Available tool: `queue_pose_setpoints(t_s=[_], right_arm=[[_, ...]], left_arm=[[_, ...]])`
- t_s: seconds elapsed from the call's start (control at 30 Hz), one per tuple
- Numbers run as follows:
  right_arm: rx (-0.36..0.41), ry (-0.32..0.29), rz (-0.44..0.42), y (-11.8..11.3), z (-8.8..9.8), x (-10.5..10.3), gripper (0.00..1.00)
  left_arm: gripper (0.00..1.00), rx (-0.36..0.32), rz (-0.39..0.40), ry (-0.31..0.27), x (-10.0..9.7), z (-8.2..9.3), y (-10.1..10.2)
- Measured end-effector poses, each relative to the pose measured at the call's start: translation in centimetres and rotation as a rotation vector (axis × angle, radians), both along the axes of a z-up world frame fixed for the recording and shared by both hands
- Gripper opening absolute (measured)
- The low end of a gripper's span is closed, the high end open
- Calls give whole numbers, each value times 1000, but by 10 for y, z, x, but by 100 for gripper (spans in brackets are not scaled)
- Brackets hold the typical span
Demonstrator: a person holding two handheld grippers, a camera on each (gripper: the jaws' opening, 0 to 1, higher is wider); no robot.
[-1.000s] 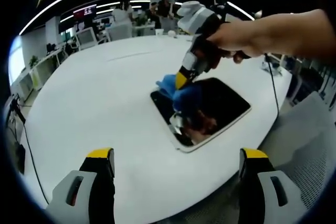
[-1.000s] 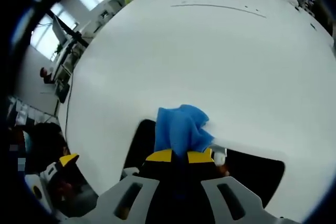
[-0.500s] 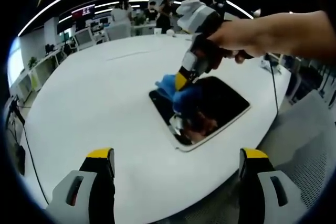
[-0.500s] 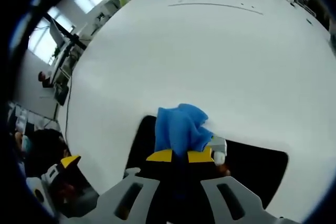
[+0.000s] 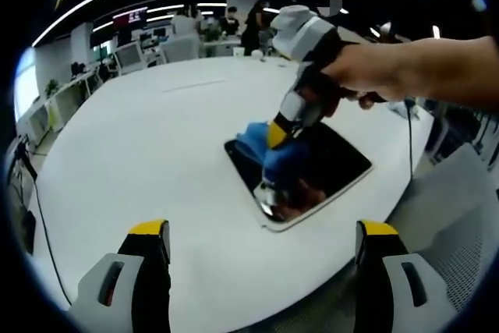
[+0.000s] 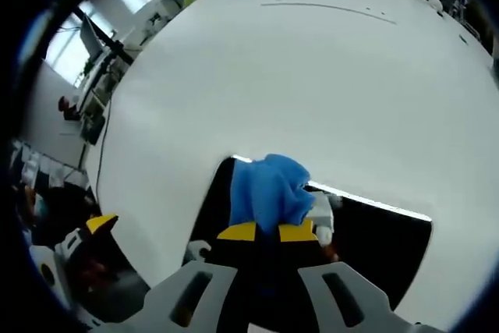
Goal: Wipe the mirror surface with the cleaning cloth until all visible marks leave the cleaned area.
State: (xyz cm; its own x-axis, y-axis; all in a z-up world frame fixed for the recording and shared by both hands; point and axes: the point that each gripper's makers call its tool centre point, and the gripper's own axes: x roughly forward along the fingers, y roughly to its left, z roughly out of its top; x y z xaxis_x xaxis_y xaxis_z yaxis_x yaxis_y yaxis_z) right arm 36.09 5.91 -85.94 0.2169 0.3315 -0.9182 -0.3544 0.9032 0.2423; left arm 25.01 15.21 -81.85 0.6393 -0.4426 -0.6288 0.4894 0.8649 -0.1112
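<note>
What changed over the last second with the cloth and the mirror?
The right gripper, shut on the blue cloth, slid it a little along the mirror toward its far edge. The left gripper stayed open and hovering; the mirror stayed put on the white table.

The mirror (image 5: 316, 165) has a glossy, dark glass face that throws back reflections, set in a smooth pale frame, while the cleaning cloth (image 6: 269, 193) pressed on it looks soft, matt and crumpled, a blue fabric. The table (image 5: 148, 154) under them is a smooth white surface with a dull, even sheen. The right gripper (image 6: 265, 232) clamping the cloth looks like hard plastic, grey in the body with matt yellow fingertips (image 6: 236, 232), as do the left gripper (image 5: 263, 241)'s parted jaws.
</note>
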Motion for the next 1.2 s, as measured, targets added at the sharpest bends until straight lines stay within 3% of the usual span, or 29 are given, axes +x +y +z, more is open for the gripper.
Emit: queue_pose_setpoints(t_s=[0.5,1.2], right_arm=[[18,-22,17,1,-1,-18,2],[21,1,55,7,1,-43,2]], left_arm=[[100,12,-2,-19,1,1,0],[100,28,-30,-16,-2,1,-1]])
